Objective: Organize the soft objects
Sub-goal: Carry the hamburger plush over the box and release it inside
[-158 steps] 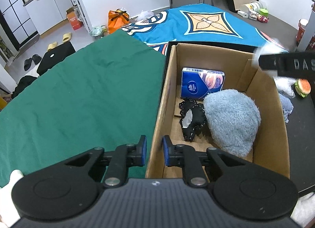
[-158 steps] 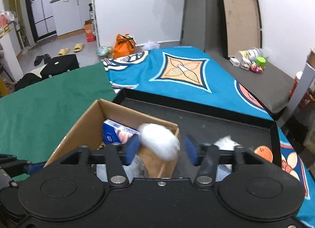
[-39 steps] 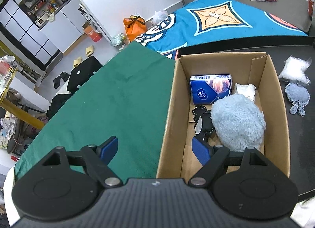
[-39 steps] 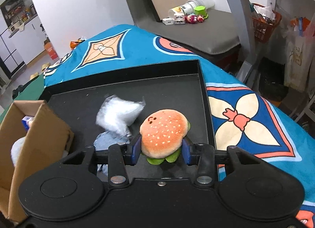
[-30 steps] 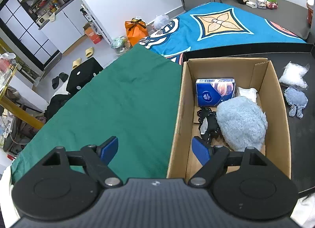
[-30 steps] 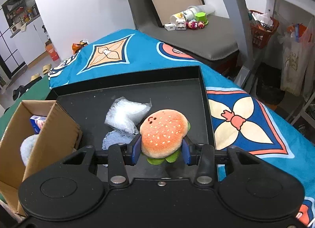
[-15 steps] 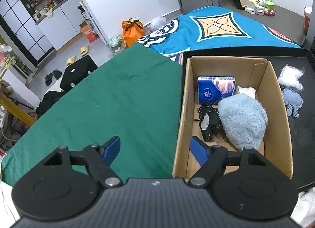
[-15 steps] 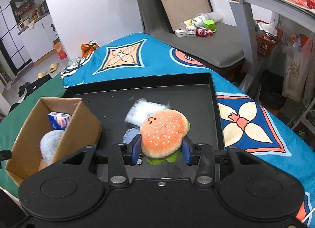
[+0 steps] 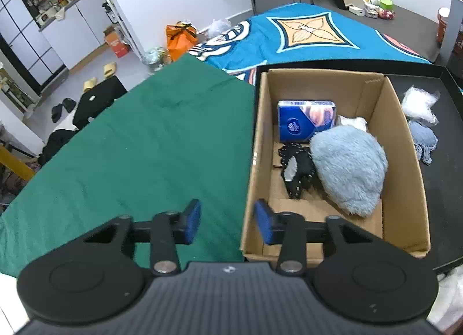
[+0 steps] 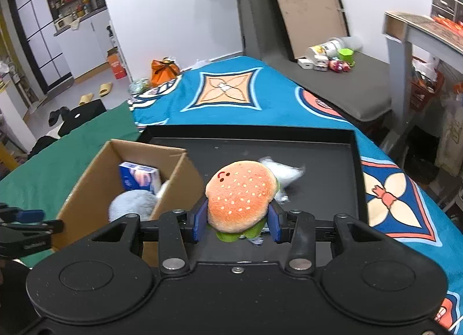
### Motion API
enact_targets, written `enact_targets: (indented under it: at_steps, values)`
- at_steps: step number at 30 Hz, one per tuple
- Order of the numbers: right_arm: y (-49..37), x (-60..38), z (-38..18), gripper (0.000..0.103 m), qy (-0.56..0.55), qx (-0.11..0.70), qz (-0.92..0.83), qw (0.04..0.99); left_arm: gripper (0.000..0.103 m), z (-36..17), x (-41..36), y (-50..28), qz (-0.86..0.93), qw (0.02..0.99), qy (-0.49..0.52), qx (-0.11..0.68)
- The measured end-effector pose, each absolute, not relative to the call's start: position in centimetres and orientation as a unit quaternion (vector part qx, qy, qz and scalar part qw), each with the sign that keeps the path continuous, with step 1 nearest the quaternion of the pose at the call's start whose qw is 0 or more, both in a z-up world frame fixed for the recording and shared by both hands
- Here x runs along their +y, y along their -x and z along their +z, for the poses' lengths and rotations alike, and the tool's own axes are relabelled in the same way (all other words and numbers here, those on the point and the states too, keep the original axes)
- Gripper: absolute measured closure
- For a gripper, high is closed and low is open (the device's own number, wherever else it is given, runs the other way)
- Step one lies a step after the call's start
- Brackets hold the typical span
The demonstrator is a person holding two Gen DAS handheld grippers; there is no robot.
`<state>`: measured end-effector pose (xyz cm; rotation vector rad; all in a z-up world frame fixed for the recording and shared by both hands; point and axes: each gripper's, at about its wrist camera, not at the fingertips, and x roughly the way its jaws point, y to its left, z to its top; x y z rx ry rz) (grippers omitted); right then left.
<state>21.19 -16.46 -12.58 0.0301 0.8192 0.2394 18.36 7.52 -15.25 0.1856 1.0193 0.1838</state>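
Right tool (image 10: 237, 223) clenched on burger plush (image 10: 240, 196), plush held above black tray (image 10: 354, 178), just beside right wall of cardboard box (image 10: 179, 187). Left tool (image 9: 227, 222) released, jaws just closed further, nothing between them; near-left corner of box straddled, left pad over green cloth (image 9: 139, 144). Tissue pack (image 9: 305, 119), black lace item (image 9: 298, 170), fluffy blue plush (image 9: 350, 170) and white bundle (image 9: 354, 122) seen in box. Clear plastic bag (image 9: 419, 105) and blue knitted piece (image 9: 424, 139) lying on tray, right of box.
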Motion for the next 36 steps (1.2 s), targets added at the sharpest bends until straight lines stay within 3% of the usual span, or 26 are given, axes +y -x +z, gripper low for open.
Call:
enact_targets:
  at_steps: [8,32,34,36]
  values:
    - [-20.8,-12.9,-11.3,0.061,0.006,0.392,0.144,0.908,0.094,-15.7,7.4,-18.1,0.049,0.869,-0.079,0.487]
    - [-20.5,-4.5,-12.0,0.06,0.043,0.41,0.245,0.878,0.096,-16.0,9.0,-17.9,-0.003,0.876,-0.037,0.481]
    - [-20.6,-4.2,-12.0,0.059,0.035,0.41,0.254,0.875,0.096,-16.0,9.1,-17.9,-0.002,0.876,-0.035,0.48]
    - [-20.5,-4.2,-11.9,0.05,0.028,0.406,0.264,0.875,0.096,-16.0,9.2,-17.9,-0.002,0.876,-0.031,0.481]
